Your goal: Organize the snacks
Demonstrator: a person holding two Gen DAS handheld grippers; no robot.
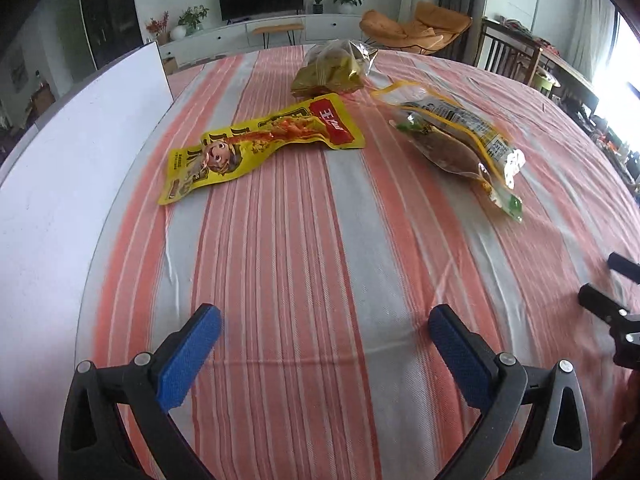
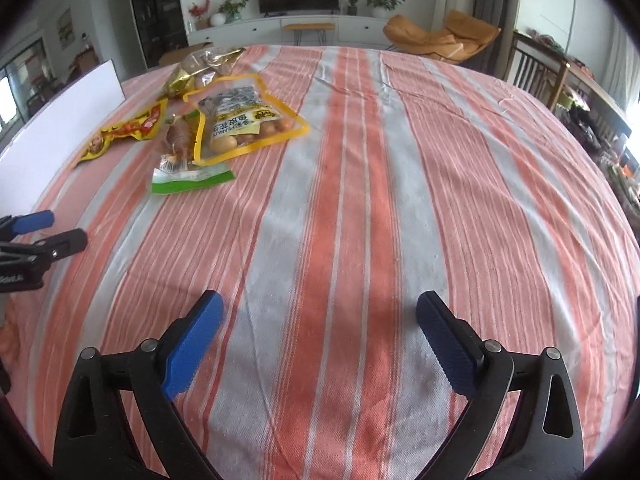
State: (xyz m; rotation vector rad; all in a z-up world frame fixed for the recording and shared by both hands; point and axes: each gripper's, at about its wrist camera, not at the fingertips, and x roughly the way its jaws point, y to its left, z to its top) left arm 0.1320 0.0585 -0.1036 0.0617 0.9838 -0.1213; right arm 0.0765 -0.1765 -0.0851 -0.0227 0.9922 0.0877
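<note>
The table (image 1: 300,240) under its striped cloth (image 2: 360,200) fills my view, with a white board (image 1: 80,140) along its left edge. The snacks lie together on the far left part: a clear bag of nuts (image 2: 244,120) with a yellow border, a flat yellow packet (image 1: 256,148), a crinkly gold bag (image 1: 336,68) behind, and a small vacuum pouch (image 2: 180,152) tucked under the nut bag. All look light, limp and slick — I'd pinch each by a sealed edge, not the belly. My left tool (image 1: 324,320) and right tool (image 2: 320,312) both stand wide with nothing between them, well short of the pile.
</note>
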